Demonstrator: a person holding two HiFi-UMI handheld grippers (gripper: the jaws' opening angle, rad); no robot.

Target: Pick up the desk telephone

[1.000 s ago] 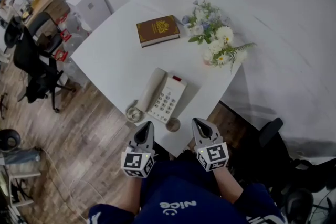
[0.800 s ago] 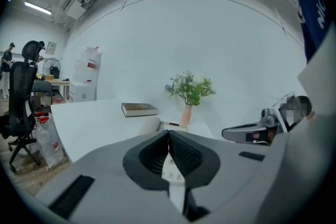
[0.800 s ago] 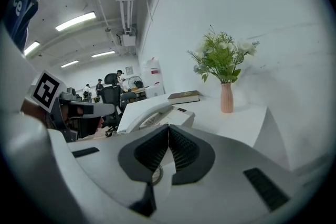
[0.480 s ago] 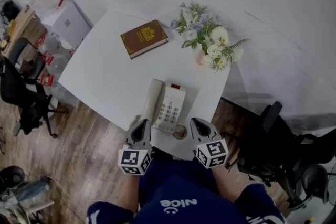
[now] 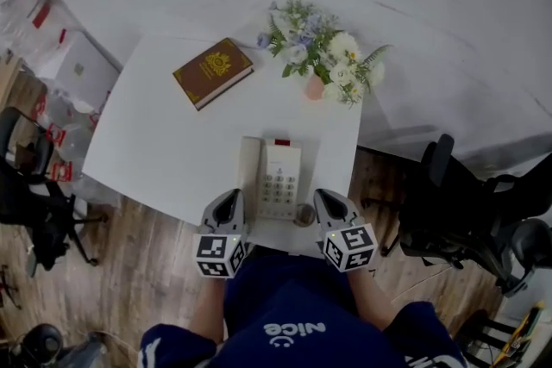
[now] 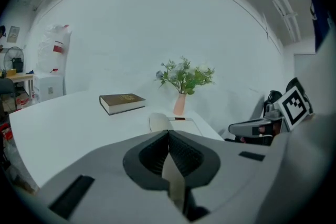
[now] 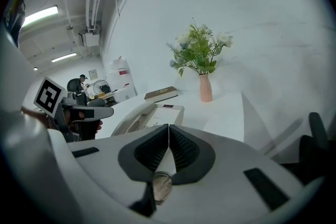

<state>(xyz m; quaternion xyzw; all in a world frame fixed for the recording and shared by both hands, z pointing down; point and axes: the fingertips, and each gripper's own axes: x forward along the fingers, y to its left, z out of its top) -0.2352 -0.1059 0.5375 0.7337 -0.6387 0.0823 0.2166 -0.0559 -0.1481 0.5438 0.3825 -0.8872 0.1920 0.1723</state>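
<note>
The white desk telephone (image 5: 272, 178) lies on the white table (image 5: 155, 142) near its front edge, its handset (image 5: 248, 175) resting on the left side and a keypad on the right. It shows beyond the jaws in the left gripper view (image 6: 173, 123) and in the right gripper view (image 7: 149, 115). My left gripper (image 5: 229, 202) hovers at the table's front edge, just left of the phone, shut and empty. My right gripper (image 5: 327, 202) hangs just right of the phone, shut with nothing held.
A brown book (image 5: 212, 71) lies at the table's back left. A pink vase of flowers (image 5: 321, 58) stands at the back right. A small round object (image 5: 304, 215) sits by the phone's front right corner. Office chairs (image 5: 457, 202) stand on the wooden floor on both sides.
The head view has swung, so the table now sits squarer and more central. Both grippers have closed in on the phone's front, one on each side. Both stay shut.
</note>
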